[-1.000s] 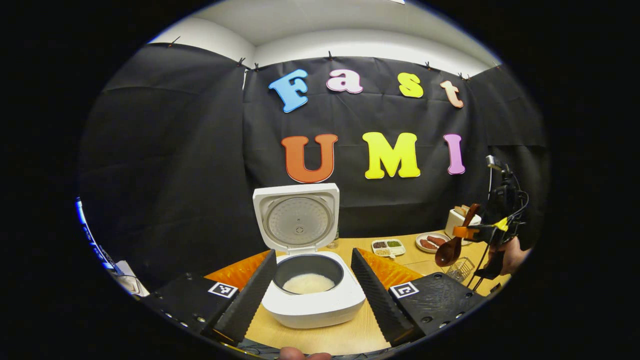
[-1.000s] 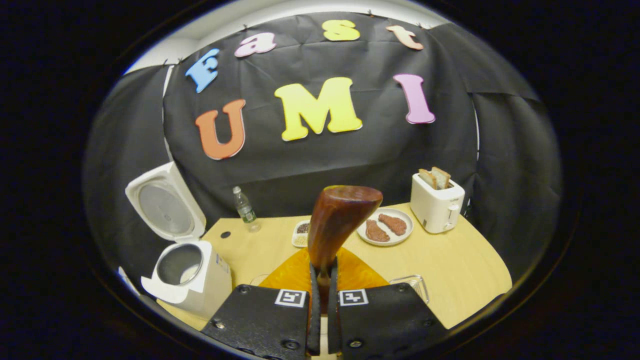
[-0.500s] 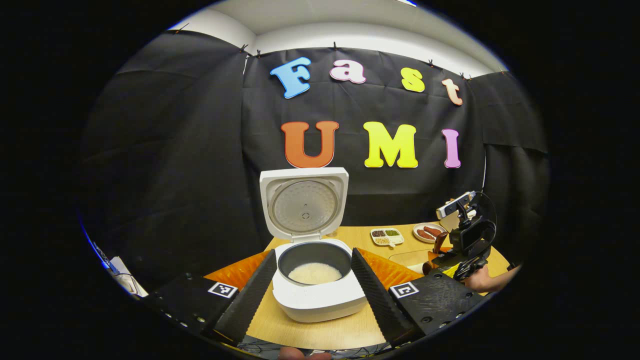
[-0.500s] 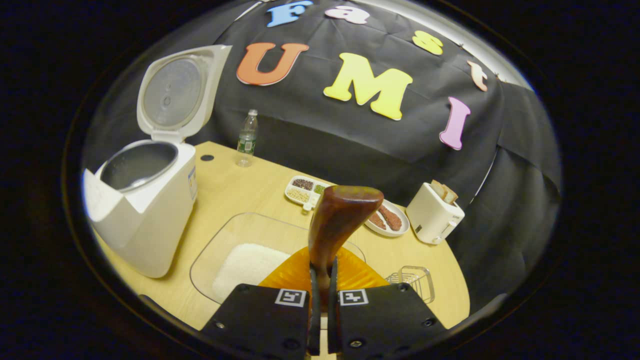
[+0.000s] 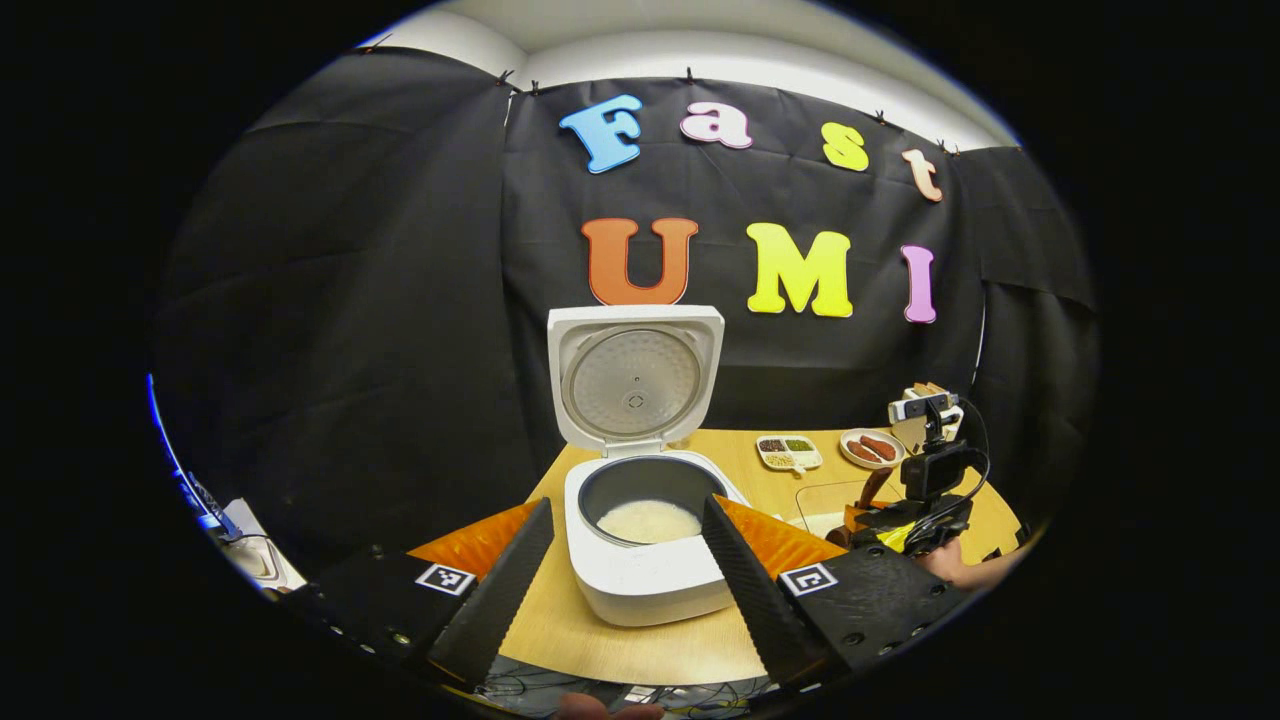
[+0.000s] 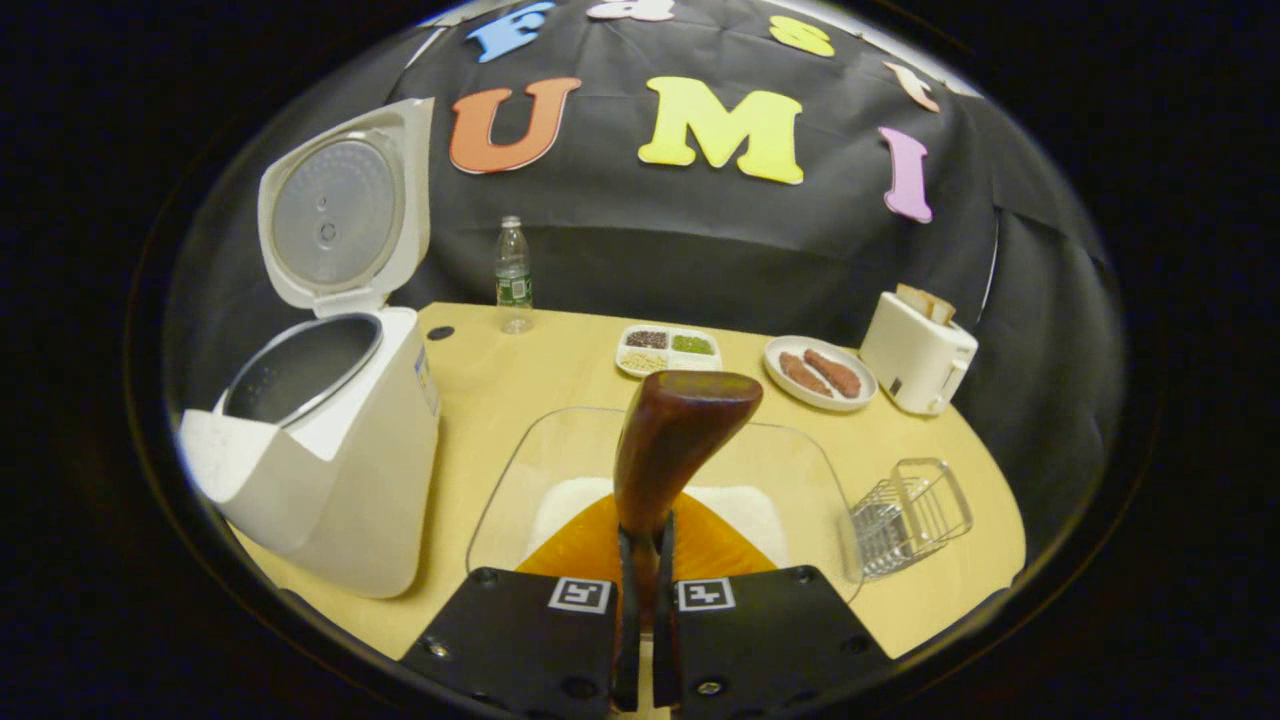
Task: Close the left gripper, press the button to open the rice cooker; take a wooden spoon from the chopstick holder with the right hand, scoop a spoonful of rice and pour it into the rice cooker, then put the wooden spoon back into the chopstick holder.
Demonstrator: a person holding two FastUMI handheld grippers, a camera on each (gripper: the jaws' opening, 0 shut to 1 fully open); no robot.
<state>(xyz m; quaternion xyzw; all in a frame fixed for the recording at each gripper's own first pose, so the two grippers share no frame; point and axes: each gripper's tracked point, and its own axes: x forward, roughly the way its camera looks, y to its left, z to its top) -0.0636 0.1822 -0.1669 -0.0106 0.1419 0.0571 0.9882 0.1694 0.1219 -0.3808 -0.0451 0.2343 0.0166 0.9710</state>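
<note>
Your left gripper (image 5: 628, 575) hangs with its jaws spread wide and holding nothing, framing the white rice cooker (image 5: 645, 560) that stands on the pale wooden surface (image 5: 640, 655). Its square lid (image 5: 635, 378) is swung up and stands upright at the back, and from the left gripper view you look straight down into the dark inner pot (image 5: 645, 485), where a low patch of white rice (image 5: 650, 521) covers the bottom. The right gripper view sees the same cooker (image 6: 320, 470) from its side, so the pot's inner wall shows but its contents are hidden. Your right gripper (image 6: 640, 610) has its jaws pinched tight on the handle of the dark brown wooden spoon (image 6: 670, 450), whose bowl stands up ahead of the jaws with its back toward the camera; whether it carries rice you cannot tell. The spoon sits above the clear glass tray (image 6: 800, 470), which holds a bed of white rice (image 6: 745, 510) and lies just beside the cooker. To the tray's right, the right gripper view shows the small wire-basket chopstick holder (image 6: 910, 515) lying tilted on the surface, and farther back a clear plastic bottle (image 6: 514, 275), a white divided dish of grains (image 6: 668, 349), a white plate with two brown sausages (image 6: 820, 372) and a white toaster with bread slices (image 6: 918, 350). In the left gripper view, the right gripper (image 5: 905, 520) appears at the far right, low over the tray's edge (image 5: 815, 492), with a hand (image 5: 960, 570) behind it.
</note>
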